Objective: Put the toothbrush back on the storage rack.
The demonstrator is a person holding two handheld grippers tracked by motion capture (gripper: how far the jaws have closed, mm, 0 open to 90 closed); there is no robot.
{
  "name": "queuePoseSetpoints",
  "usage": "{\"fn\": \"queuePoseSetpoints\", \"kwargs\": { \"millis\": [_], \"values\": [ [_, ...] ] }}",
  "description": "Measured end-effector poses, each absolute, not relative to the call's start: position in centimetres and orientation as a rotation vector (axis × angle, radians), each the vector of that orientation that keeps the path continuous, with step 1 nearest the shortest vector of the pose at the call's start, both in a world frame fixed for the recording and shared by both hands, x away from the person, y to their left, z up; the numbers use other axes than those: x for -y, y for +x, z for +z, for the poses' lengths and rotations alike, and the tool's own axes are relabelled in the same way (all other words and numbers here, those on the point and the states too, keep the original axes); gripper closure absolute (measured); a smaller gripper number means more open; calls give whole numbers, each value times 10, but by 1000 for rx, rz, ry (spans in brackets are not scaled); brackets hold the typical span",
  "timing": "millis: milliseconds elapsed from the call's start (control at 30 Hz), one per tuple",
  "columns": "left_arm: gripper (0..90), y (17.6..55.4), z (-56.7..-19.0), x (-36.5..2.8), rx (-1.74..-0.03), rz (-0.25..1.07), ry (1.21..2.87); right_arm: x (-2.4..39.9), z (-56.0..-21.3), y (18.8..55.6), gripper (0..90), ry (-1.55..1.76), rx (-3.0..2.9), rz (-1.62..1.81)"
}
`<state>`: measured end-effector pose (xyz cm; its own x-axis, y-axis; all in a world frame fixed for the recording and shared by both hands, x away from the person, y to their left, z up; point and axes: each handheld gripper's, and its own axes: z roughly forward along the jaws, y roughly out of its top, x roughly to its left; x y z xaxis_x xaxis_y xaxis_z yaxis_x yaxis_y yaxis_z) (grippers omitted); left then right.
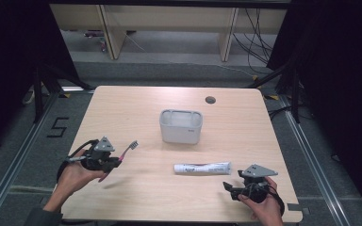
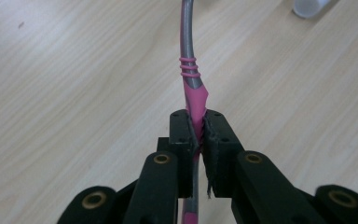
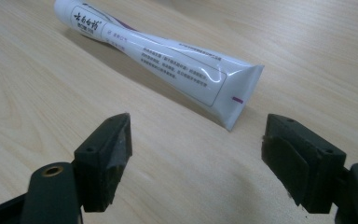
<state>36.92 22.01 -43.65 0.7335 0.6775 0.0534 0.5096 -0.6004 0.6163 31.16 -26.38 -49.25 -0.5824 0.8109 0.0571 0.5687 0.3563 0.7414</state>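
Nearest the camera, the right gripper (image 3: 196, 158) stands wide and empty, the toothpaste tube (image 3: 168, 60) lying flat toward eleven o'clock, long axis across the table. Left gripper (image 2: 198, 140) clamps a toothbrush (image 2: 192, 88), at eight o'clock from the grey holder (image 1: 181, 126).

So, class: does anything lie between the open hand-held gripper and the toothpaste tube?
Nothing visible does. The right hand-held gripper faces the tube across bare table, its jaws apart and the tube's crimped end nearest them.
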Motion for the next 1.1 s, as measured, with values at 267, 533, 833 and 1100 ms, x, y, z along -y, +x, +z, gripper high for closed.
{"fn": "queuePoseSetpoints", "kwargs": {
  "millis": [267, 533, 833, 1100],
  "values": [
    [823, 384, -433, -214, -870, 419, 2236, 263, -493, 312, 252, 1231, -2324, 1077],
    [824, 402, -428, -206, -906, 457, 2062, 265, -493, 313, 252, 1195, -2308, 1057],
    [823, 415, -423, -193, -924, 506, 1913, 266, -492, 313, 252, 1193, -2307, 1053],
    [823, 428, -409, -175, -908, 512, 1809, 264, -493, 312, 252, 1209, -2303, 1064]
  ]
}}
